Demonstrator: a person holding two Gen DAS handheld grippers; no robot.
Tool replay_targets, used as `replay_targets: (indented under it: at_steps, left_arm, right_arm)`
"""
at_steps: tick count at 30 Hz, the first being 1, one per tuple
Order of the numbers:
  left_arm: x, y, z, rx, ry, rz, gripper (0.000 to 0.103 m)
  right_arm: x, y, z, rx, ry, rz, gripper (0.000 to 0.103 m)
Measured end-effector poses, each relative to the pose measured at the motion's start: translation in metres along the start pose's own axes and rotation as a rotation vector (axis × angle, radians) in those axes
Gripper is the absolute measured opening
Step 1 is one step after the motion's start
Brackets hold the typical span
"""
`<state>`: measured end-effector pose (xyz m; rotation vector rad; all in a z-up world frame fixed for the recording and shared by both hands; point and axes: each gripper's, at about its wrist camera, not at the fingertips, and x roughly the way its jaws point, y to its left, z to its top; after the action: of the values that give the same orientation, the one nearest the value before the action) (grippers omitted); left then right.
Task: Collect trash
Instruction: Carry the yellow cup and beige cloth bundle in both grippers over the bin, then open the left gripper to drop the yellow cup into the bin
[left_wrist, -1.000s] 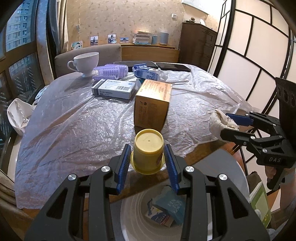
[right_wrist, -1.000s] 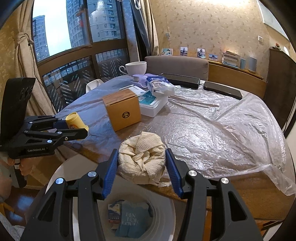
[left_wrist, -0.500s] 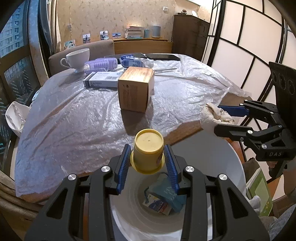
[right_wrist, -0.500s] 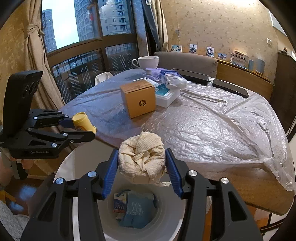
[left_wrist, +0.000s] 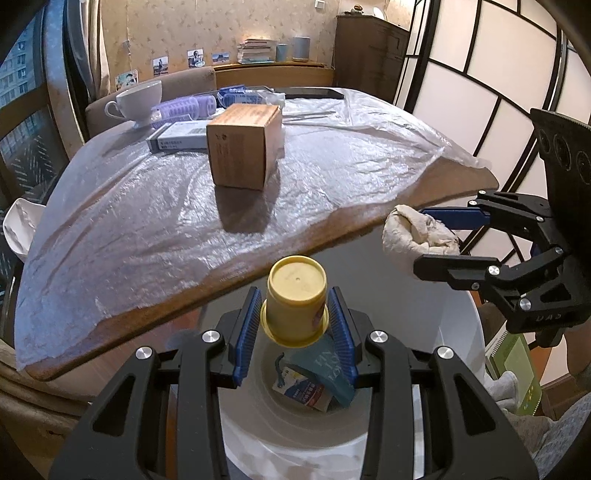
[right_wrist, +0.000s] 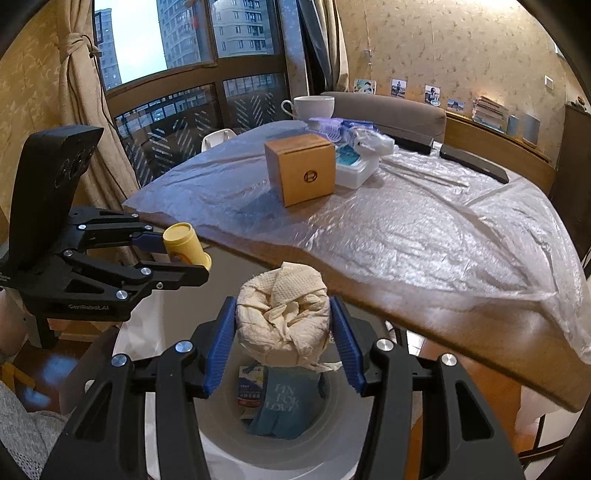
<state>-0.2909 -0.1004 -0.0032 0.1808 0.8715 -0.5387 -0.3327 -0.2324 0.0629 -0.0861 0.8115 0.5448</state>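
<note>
My left gripper (left_wrist: 295, 325) is shut on a small yellow cup (left_wrist: 296, 301), held bottom-forward over the open mouth of a white trash bin (left_wrist: 424, 314). My right gripper (right_wrist: 282, 334) is shut on a crumpled cream paper wad (right_wrist: 282, 317), also above the bin (right_wrist: 155, 332). Inside the bin lie a teal packet (right_wrist: 282, 402) and a small printed box (left_wrist: 301, 391). Each gripper shows in the other's view: the right one with the wad (left_wrist: 417, 236) at the right, the left one with the cup (right_wrist: 183, 245) at the left.
The round table (left_wrist: 369, 218) under clear plastic film lies just beyond the bin, carrying a brown carton (left_wrist: 242, 146), a flat white box (left_wrist: 177, 138), a white teacup (left_wrist: 138, 99), purple rollers and a blue packet. A green booklet (left_wrist: 515, 369) stands by the bin on the right.
Both grippers have drawn back from the table edge and sunk a little, so the cup and the wad now hang over the bin's mouth instead of the table rim. Both grips are unchanged.
</note>
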Motion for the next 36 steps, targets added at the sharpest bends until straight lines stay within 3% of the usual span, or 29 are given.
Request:
replay_targets:
  at_steps: [36]
  left_arm:
    - [0.021,-0.01,-0.029,-0.012,0.092,-0.018,0.039]
  right_arm:
    - [0.021,0.01,-0.033,0.022,0.101,0.025,0.05]
